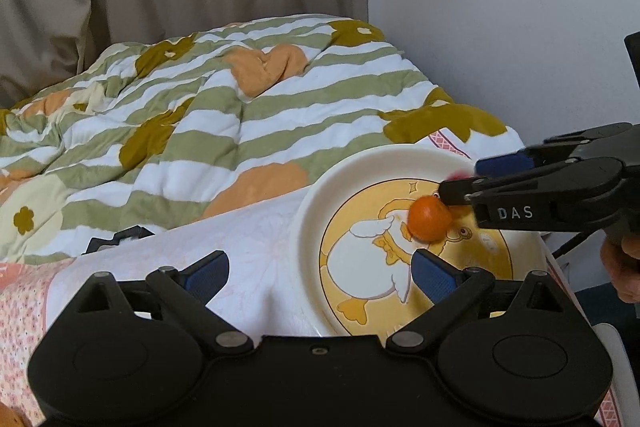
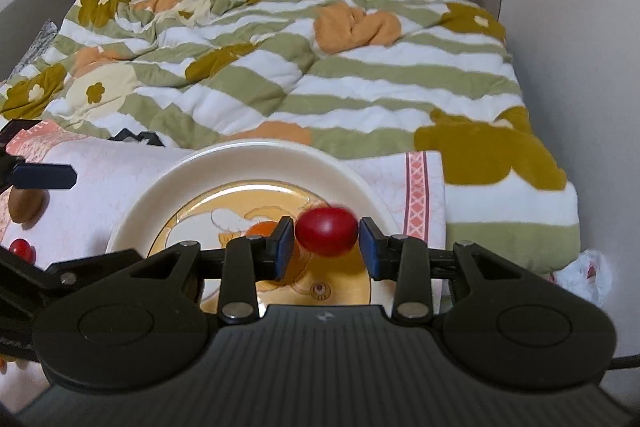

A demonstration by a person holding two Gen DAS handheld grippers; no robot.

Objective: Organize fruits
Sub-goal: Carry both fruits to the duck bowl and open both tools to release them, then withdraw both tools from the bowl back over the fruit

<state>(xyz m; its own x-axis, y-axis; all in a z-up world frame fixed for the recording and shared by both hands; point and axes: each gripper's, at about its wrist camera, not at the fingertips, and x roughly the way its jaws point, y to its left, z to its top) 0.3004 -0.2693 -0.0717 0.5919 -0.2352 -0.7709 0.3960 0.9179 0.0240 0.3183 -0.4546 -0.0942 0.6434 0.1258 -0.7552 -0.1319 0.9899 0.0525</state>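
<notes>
Bedroom setup: striped floral quilt (image 2: 320, 75) fills the upper frame, with a round white duck-print plate (image 2: 136, 203) on a pale pink cloth below it. Right gripper (image 2: 326, 247), lower centre, has its jaws parted around a small red round fruit (image 2: 327, 231), pads clear, probably dropping it beside the orange round fruit (image 1: 429, 223) mid-plate. Left gripper (image 1: 320, 279) is wide open, empty.

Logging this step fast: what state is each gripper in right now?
Left gripper: open, empty.
Right gripper: open, fingers clear of the red fruit between them, over the plate.
</notes>
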